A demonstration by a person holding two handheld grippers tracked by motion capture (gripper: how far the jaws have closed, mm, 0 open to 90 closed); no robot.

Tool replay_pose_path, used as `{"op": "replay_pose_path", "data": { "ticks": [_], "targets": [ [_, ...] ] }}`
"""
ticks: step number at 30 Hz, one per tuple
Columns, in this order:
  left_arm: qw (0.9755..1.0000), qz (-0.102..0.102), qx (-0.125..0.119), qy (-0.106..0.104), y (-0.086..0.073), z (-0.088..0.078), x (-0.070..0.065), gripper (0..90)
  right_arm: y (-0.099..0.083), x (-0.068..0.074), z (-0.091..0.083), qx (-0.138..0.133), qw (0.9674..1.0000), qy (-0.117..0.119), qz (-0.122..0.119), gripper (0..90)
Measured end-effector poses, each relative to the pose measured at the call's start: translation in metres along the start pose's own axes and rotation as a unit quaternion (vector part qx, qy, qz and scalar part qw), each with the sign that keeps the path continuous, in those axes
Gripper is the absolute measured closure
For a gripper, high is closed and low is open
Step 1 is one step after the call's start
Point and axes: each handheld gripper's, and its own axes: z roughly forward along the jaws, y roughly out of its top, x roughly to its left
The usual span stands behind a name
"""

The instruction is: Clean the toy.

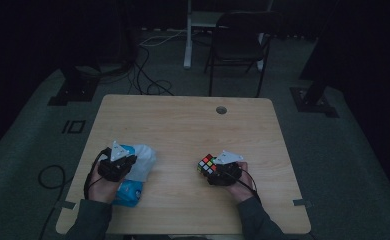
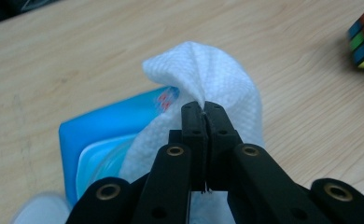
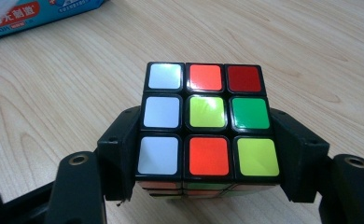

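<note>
The left gripper [image 2: 203, 108] has its jaws pinched together on a fold of the white wet wipe [image 2: 213, 70] that sticks up out of the blue wipe pack [image 2: 96, 126], near the left front of the desk [image 1: 183, 120]. The right gripper [image 3: 208, 135] has its jaws clamped on two opposite sides of the Rubik's cube [image 3: 203, 119], which sits low over the desk to the right, well apart from the pack.

The step in hand looks like drawing one wipe free, presumably to clean the cube. To do it well, I'd pull the pinched fold straight up and a little away from the opening, slowly, so the sheet slides out without tearing. The bite is right at the jaw tips and only on a thin ridge of cloth, so a jerk could let it slip. Nothing is holding the pack down, and it may lift along with the wipe; a short, steady pull with a small shake should separate them. From where I stand the room is dim, so I can't tell whether a second wipe is trailing behind the first. The cube hand should just stay put, grip unchanged, sticker face up as it is
</note>
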Motion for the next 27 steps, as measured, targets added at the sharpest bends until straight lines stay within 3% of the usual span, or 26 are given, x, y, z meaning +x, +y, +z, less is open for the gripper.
{"op": "replay_pose_path", "data": {
  "ticks": [3, 11, 27],
  "targets": [
    [0.9998, 0.002, -0.017, -0.011, 0.007, -0.002, -0.004, 89.3, 0.000, 0.001, -0.001, -0.001, 1.0000, 0.001, -0.008, 33.8],
    [0.9985, 0.021, -0.036, -0.036, 0.025, 0.003, -0.019, 89.3, 0.001, 0.004, -0.002, -0.004, 0.9997, 0.002, -0.023, 33.8],
    [0.9924, 0.057, -0.055, -0.095, 0.053, 0.017, -0.056, 89.2, 0.008, 0.009, 0.003, -0.011, 0.9993, 0.006, -0.036, 33.8]
  ]
}}
